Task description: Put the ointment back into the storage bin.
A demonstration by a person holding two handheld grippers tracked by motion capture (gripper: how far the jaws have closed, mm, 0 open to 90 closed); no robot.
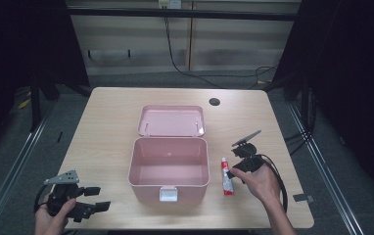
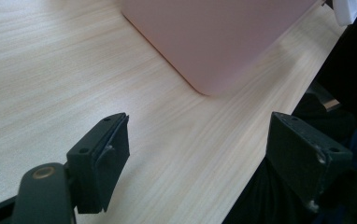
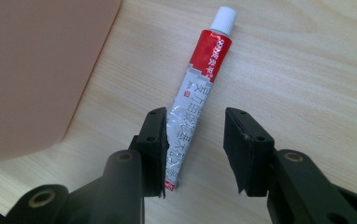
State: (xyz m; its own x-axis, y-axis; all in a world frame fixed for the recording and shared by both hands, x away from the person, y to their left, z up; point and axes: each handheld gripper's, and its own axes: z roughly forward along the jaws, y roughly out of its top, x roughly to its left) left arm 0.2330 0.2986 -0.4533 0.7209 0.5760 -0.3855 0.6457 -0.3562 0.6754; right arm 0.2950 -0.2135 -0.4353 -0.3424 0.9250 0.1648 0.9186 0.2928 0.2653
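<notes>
A pink box (image 1: pixel 169 169) stands open at the table's middle, its lid (image 1: pixel 171 120) flipped back flat behind it and a white latch (image 1: pixel 168 194) on its front wall. To its right a red and white tube (image 1: pixel 227 177) with a white cap lies on the wood. My right gripper (image 1: pixel 232 172) is open and low over the tube. In the right gripper view, the tube (image 3: pixel 200 84) has its lower end between the jaws of the right gripper (image 3: pixel 193 149), against the left jaw. My left gripper (image 1: pixel 98 198) is open and empty near the front left corner, pointing at the box (image 2: pixel 214 37).
The box interior looks bare. A round cable hole (image 1: pixel 214 102) sits in the table (image 1: pixel 106 127) at the back right. The table's front edge runs just beside my left gripper (image 2: pixel 204 154). Dark floor and rails surround the table.
</notes>
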